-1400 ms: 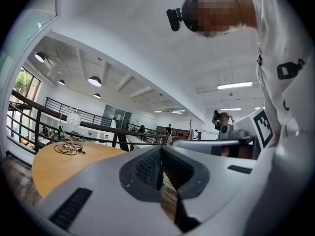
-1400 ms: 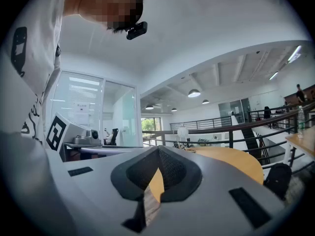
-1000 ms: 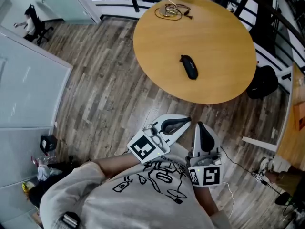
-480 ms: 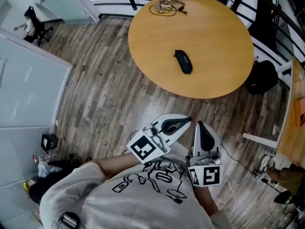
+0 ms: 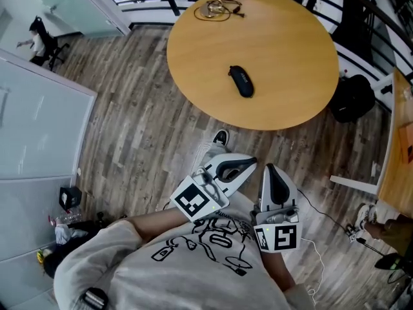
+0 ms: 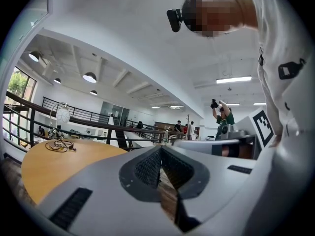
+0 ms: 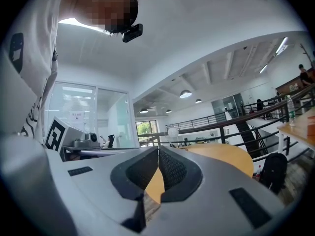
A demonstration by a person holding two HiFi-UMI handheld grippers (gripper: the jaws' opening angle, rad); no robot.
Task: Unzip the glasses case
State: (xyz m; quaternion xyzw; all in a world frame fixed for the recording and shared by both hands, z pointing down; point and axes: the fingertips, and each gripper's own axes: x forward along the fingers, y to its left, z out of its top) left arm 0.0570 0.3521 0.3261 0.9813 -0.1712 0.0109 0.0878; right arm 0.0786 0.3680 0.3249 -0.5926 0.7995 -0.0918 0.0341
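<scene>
The glasses case point(image 5: 241, 81) is a small, dark, elongated pod with rounded ends. It lies at a slant on the round tabletop point(image 5: 290, 44) in the upper middle of the head view. A pale mark on its lid is too small to read. The tabletop is smooth, matte, honey-coloured wood, and a loose coil of cable point(image 5: 216, 9) sits near its far edge.

Both claws are low in the frame, close to the person's chest and well apart from the case. The left claw point(image 5: 253, 162) is pale grey plastic with dark ribbed pads. Its own view shows its jaws closed together at the tips with nothing between them point(image 6: 160, 149). The right claw point(image 5: 270, 169) is the same, its jaws meeting on nothing point(image 7: 158, 150). Each carries a cube printed with black-and-white square markers point(image 5: 194, 201).

The person's light sweatshirt point(image 5: 193, 257) bears a black line drawing. The floor point(image 5: 142, 128) is grey-brown wood plank. A black bag point(image 5: 353, 99) rests beside the tabletop at the right, and frosted glass partitions point(image 5: 32, 121) fill the left. The claw views show a white ceiling with round lamps and dark railings.
</scene>
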